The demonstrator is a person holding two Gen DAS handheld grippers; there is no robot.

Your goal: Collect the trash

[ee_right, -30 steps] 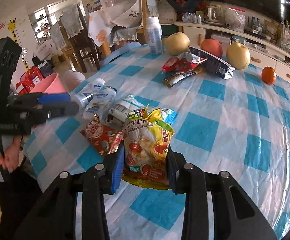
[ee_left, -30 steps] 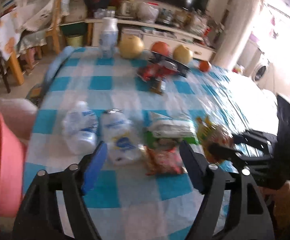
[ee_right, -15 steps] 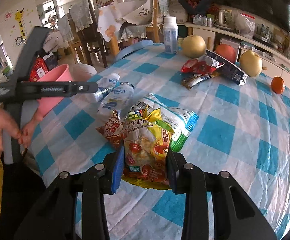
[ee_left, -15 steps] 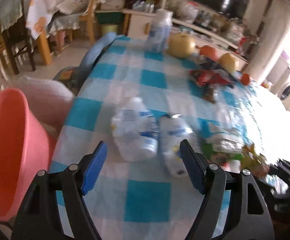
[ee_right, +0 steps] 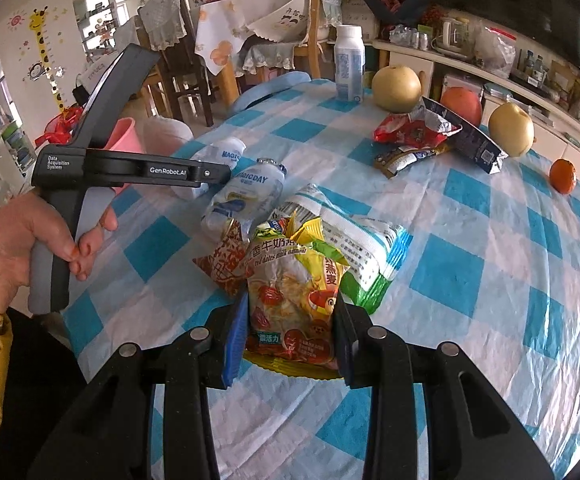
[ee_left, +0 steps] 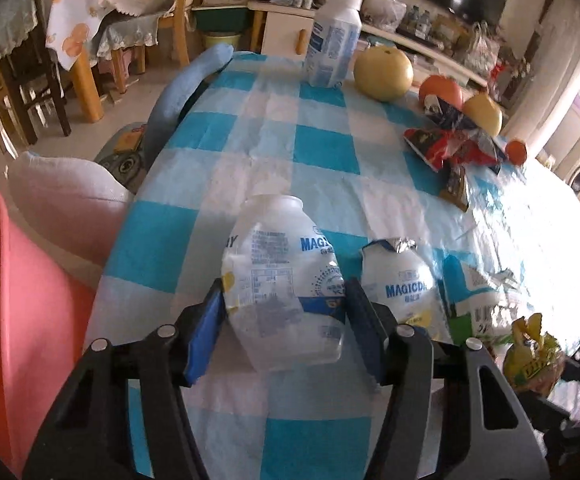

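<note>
Surface: blue-and-white checked cloth filling the middle of both views, with trash along its lower part and fruit at the upper right.
Pink bin: lower left of the left wrist view, off the surface edge (likely where the trash goes).
Left tongs: narrowed onto the clear crushed bottle, both pads touching its sides.
Bottle axis: it runs up the frame, neck pointing away from the tongs, base nearest them; the pads cross its width.
2nd bottle: just right of the first, untouched.
Right tongs: closed on the yellow snack bag, lower centre of the right wrist view, its long side pointing away.
Nearer arm: the left one lies closer to the bin, so its bottle probably travels first.
</note>
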